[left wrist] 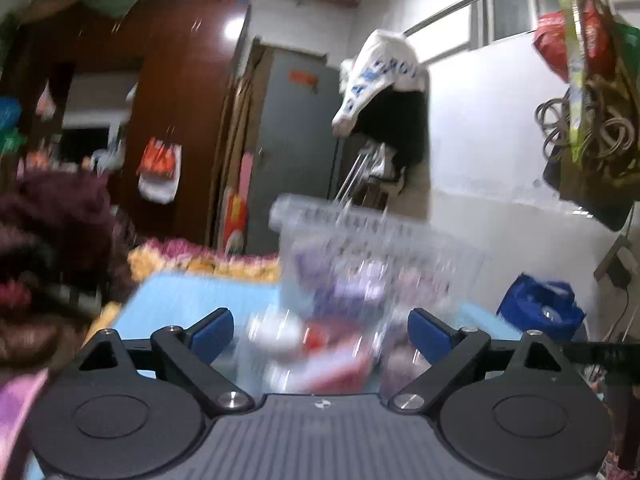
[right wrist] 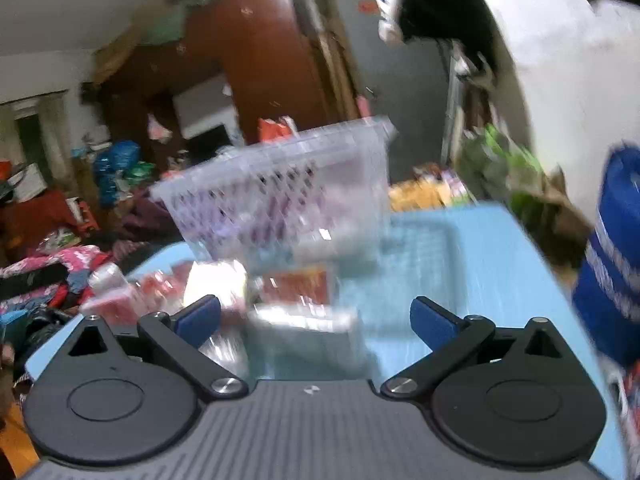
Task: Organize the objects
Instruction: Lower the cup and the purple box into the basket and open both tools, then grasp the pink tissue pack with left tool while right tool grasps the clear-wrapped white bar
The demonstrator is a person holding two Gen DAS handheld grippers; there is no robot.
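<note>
Heavy motion blur; packets inside basket (right wrist: 280, 196) unreadable, basket's long axis unclear. Clear perforated basket sits on blue counter (right wrist: 460, 248), 12 o'clock of both claws. Left claw (left wrist: 320, 336) released, empty. Right claw (right wrist: 316, 320) released, red-white packets (right wrist: 296, 284) loose at 11 o'clock.

At upper left we see a tall reddish-brown wardrobe (left wrist: 180, 100), a grey door (left wrist: 296, 140) at centre, white walls (left wrist: 480, 128) and a window (left wrist: 516, 4) at upper right.
</note>
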